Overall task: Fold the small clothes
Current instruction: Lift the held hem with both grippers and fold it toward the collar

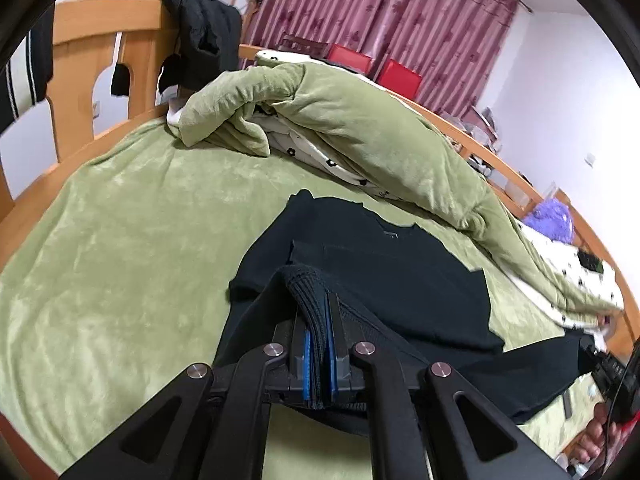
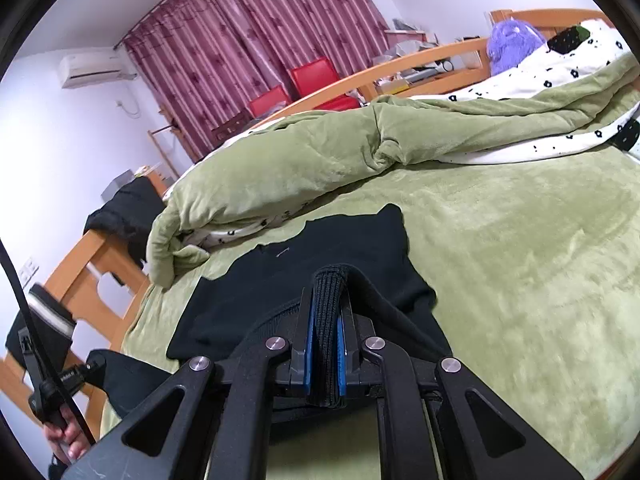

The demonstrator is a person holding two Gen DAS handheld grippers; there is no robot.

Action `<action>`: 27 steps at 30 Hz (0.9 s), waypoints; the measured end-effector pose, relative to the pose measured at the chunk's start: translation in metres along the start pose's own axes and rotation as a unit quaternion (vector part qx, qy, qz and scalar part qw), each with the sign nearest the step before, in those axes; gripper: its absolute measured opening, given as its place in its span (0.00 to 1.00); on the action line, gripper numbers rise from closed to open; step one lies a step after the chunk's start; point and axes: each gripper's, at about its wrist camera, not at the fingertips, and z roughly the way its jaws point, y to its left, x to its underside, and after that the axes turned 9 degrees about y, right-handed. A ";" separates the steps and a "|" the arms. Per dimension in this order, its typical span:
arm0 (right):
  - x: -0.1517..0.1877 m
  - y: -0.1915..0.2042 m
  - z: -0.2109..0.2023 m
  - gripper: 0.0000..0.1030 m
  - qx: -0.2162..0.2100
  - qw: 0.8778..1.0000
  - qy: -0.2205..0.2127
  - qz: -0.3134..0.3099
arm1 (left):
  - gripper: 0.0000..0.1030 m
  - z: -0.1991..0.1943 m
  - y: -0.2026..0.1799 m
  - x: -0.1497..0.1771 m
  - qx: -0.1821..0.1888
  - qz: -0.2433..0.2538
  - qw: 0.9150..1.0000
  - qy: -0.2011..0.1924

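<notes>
A black knitted top (image 1: 384, 272) lies spread on the green bed cover (image 1: 132, 248). My left gripper (image 1: 318, 300) is shut on a ribbed edge of the top and holds that edge lifted above the rest of the cloth. In the right wrist view the same black top (image 2: 320, 248) lies ahead on the bed. My right gripper (image 2: 329, 296) is shut on another ribbed edge of it, also raised. The far part of the top, with a small neck label, lies flat.
A bunched green quilt with a white flowered lining (image 1: 340, 120) lies across the far side of the bed. Dark clothes (image 1: 204, 32) hang on the wooden bed frame (image 1: 84, 40). A purple plush toy (image 2: 514, 42) sits at the bed end. Red chairs (image 2: 316, 80) stand before the curtains.
</notes>
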 end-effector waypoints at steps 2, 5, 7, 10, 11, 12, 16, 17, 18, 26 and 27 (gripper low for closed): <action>-0.011 -0.002 0.014 0.09 -0.005 1.000 0.003 0.008 | 0.06 0.015 0.002 -0.012 0.006 -0.012 1.000 0.002; -0.028 -0.001 0.042 0.09 0.004 1.000 0.005 0.008 | 0.07 0.039 0.002 -0.028 -0.002 -0.018 1.000 0.004; -0.039 -0.001 0.064 0.09 0.012 1.000 0.009 0.003 | 0.06 0.058 0.003 -0.038 -0.009 -0.018 1.000 0.012; -0.049 -0.001 0.092 0.09 0.021 1.000 0.017 -0.003 | 0.06 0.087 0.001 -0.051 -0.019 -0.012 0.999 0.024; -0.053 -0.001 0.103 0.09 0.024 0.999 0.020 -0.006 | 0.06 0.095 -0.001 -0.054 -0.023 -0.009 0.999 0.027; -0.057 -0.002 0.114 0.09 0.030 0.999 0.024 -0.013 | 0.06 0.104 -0.002 -0.057 -0.027 -0.004 0.999 0.030; -0.062 -0.003 0.147 0.09 0.053 0.997 0.038 -0.036 | 0.07 0.137 -0.006 -0.065 -0.042 0.009 0.998 0.044; -0.061 -0.004 0.156 0.09 0.062 0.996 0.044 -0.043 | 0.07 0.143 -0.006 -0.066 -0.046 0.010 0.998 0.046; -0.061 -0.006 0.162 0.09 0.067 0.996 0.048 -0.046 | 0.07 0.150 -0.006 -0.066 -0.049 0.011 0.998 0.049; -0.048 -0.028 0.199 0.21 0.116 0.986 0.101 -0.067 | 0.19 0.170 -0.005 -0.057 -0.078 0.009 0.993 0.083; -0.046 -0.029 0.199 0.22 0.116 0.985 0.102 -0.071 | 0.26 0.170 -0.006 -0.054 -0.078 0.014 0.993 0.086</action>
